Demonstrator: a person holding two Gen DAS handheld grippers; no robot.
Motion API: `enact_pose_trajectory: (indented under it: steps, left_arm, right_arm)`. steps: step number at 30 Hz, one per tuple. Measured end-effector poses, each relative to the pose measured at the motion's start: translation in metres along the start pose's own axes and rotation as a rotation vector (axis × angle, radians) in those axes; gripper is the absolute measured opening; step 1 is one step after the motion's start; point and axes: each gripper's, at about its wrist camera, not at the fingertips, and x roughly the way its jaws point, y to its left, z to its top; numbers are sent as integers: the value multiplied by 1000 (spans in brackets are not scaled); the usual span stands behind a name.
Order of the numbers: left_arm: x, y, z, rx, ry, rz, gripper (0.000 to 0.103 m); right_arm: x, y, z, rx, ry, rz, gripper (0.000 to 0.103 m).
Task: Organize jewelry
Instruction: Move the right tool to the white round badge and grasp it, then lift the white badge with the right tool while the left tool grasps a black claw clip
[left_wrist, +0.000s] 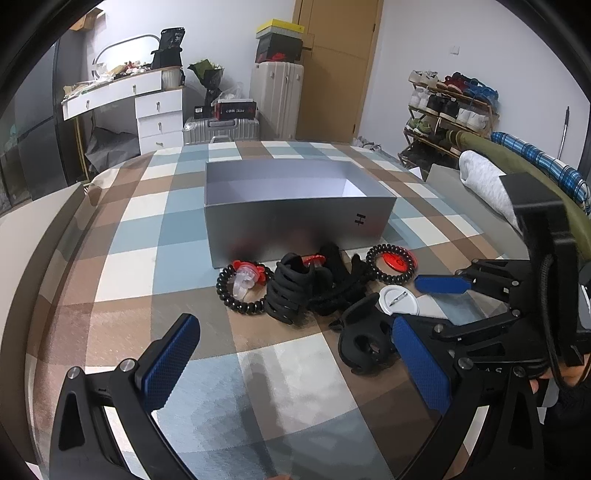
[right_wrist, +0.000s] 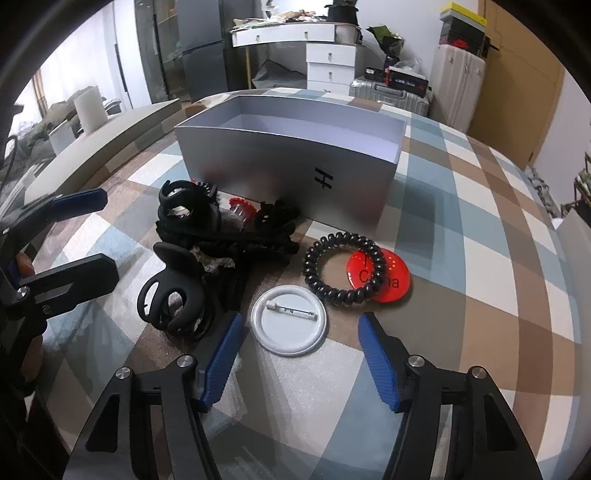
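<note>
An open, empty silver box (left_wrist: 295, 225) (right_wrist: 288, 162) stands on the checked bed cover. In front of it lies a pile: black hair claws (left_wrist: 364, 341) (right_wrist: 173, 299), black hair ties (left_wrist: 295, 291) (right_wrist: 236, 236), a black spiral band (right_wrist: 345, 269) over a red badge (right_wrist: 391, 275), a second spiral band (left_wrist: 240, 290) with red-and-clear clips, and a white pin badge lying face down (right_wrist: 290, 321) (left_wrist: 397, 300). My left gripper (left_wrist: 295, 362) is open and empty, just short of the pile. My right gripper (right_wrist: 299, 354) is open, its blue fingertips either side of the white badge, near edge.
The checked cover (left_wrist: 166, 266) spreads around the box. A folded grey sheet and white cloth (left_wrist: 480, 184) lie at the right. Suitcases (left_wrist: 277, 99), a white dresser (left_wrist: 147, 107) and a shoe rack (left_wrist: 447, 110) stand beyond the bed.
</note>
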Motion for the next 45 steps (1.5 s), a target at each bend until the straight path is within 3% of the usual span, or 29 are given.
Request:
enact_pose_trajectory:
  steps: [1,2,6,15,22,30,39,45]
  left_arm:
    - [0,0,0,0,2,-2,102]
    - [1,-1,0,0,4,-3,102]
    - [2,-5,-2,10,13,-2,102]
    - [9,-11,-4,8,60,-11,102]
    - [17,-23,-8,1,119,-49,102]
    - [18,-37,-9,60,152,-14,101]
    - [22,-36,-10,55,175,-44,49]
    - [17,-33,-7,28,125,-30,45]
  right_arm:
    - [-1,1,-1,-6,-9,4,43]
    - [-2,2,0,-14,-17,3,40]
    - [-2,2,0,-23,-22,14,40]
    - [-32,-8,0,36,-133,90,40]
    - [-39,-16,-1,61,-155,109,40]
    - [-43,-30,-7,102,-167,135,40]
    - [-41,-34,-8,114,-166,154,40]
    - [-43,-35,-8,115,-171,166,40]
